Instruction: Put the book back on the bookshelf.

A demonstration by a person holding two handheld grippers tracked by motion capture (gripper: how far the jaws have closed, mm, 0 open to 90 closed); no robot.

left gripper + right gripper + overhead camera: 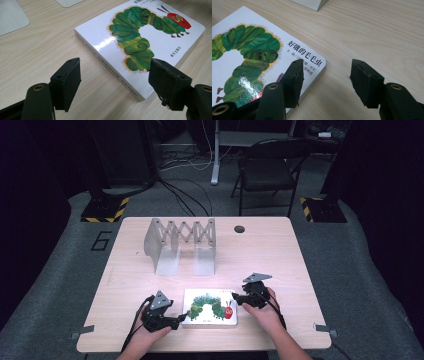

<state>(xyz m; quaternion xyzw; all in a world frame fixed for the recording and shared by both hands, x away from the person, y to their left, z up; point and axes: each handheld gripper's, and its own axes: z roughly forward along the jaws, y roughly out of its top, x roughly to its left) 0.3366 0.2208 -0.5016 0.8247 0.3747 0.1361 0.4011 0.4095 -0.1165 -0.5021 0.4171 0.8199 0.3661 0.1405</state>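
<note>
Fingers [67, 82] of both grippers stand open, straddling opposite corners of the flat book [209, 307].

We see the book [209, 307] lying flat on the table [280, 255] near its front edge. The left gripper [183, 317] sits at the book's left front corner, the right gripper [234, 296] at its right far corner. Behind the book, well apart, stands the folding rack [181, 242].
</note>
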